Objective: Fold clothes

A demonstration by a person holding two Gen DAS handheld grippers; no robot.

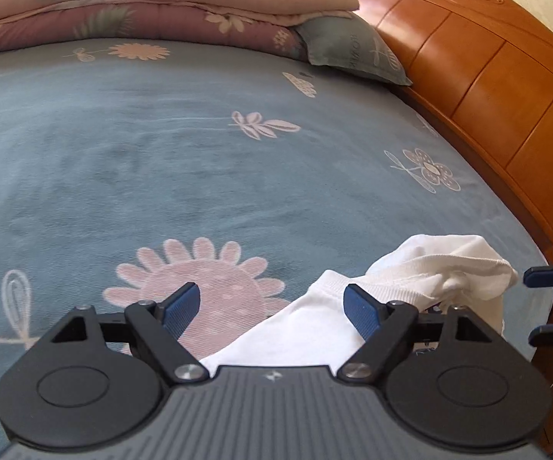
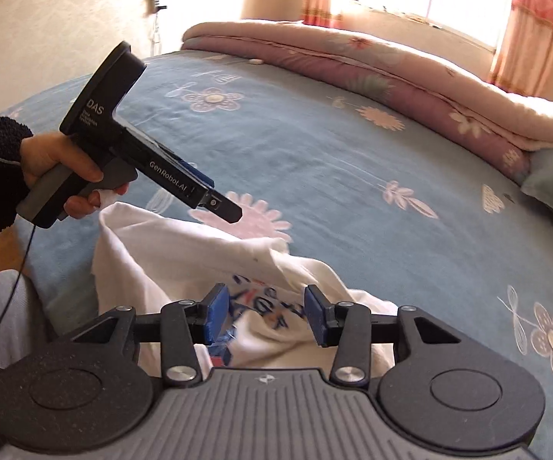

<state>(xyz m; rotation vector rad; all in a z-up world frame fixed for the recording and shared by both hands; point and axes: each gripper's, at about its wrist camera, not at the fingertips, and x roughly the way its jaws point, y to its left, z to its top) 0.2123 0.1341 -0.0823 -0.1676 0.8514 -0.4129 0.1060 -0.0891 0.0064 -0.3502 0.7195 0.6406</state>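
- Fingers: left gripper [image 1: 272, 308] spread wide, nothing pinched; its right pad [image 1: 358, 312] sits over white cloth, left pad over bare sheet. Right gripper [image 2: 266, 316] part-spread, pads not pressing anything, printed cloth lies in the gap below them.
- No earlier view given, so can't say more on jaw travel.
- Garment [image 2: 184, 253]: white knit tee, crumpled in a heap, not flat. Blue/red lettering on the front shows upside down in the right wrist view, part buried in folds, unreadable.
- Ribbed hem or cuff edge [image 1: 448, 264] bunched up at the heap's far end in left wrist view.
- Location: on the bed [image 1: 161, 153], blue floral sheet, near the edge by the person, close to the wooden headboard [image 1: 487, 88] corner.
- Hidden/cut off: lower part of the tee is behind both gripper bodies; neck and sleeves can't be told apart. Right gripper's tips only just clip in at the right border of left wrist view.
- Person's hand [image 2: 65, 168], dark fuzzy sleeve, grips the left gripper's handle; cable hangs from it.
- Axis: heap runs roughly along the near bed edge, one loose flap reaching toward the pink flower print; no clear top/bottom direction.
- Folded quilt [image 1: 142, 11] and pillow [image 1: 349, 50] along the far edge, well apart from the tee.
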